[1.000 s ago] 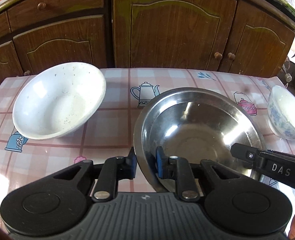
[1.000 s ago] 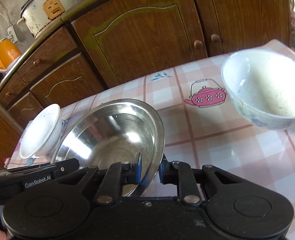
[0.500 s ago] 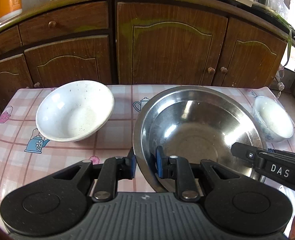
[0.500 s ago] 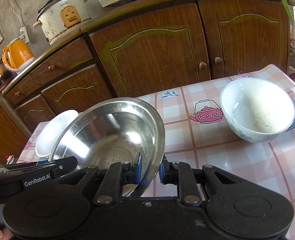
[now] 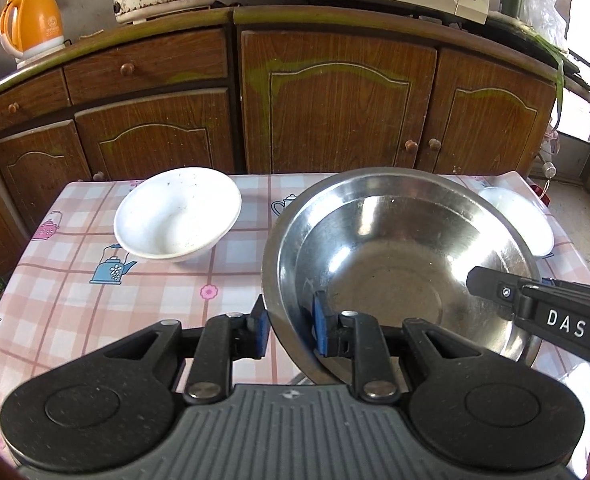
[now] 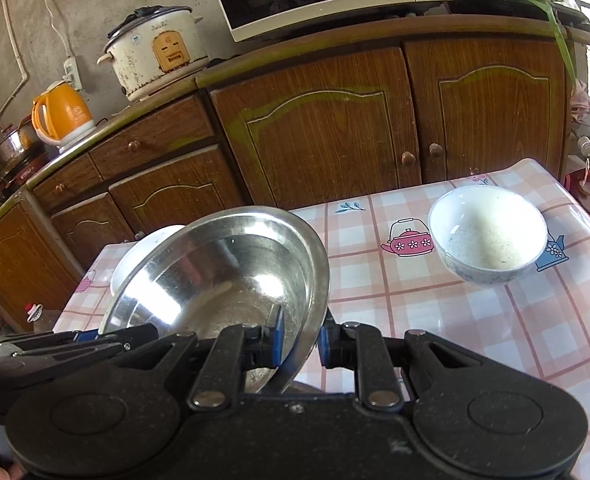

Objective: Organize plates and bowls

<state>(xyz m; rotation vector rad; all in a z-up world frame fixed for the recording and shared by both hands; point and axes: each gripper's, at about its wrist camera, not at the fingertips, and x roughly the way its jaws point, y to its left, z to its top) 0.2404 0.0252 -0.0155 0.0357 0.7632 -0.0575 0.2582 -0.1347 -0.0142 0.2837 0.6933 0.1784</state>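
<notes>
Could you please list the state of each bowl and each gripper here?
Steel bowl: empty, held off the table by its rim at both sides.
White bowl: upright, empty, on the table.
Patterned bowl: upright, empty, on the table.
Left gripper: clamped on the steel rim.
Right gripper: clamped on the opposite rim.

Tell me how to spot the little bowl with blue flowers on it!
Find the table with the pink checked cloth in front of the brown cupboards. The patterned bowl stands near its right end, beside a pink teapot picture. It is smaller and deeper than the plain white bowl and the steel bowl.
</notes>
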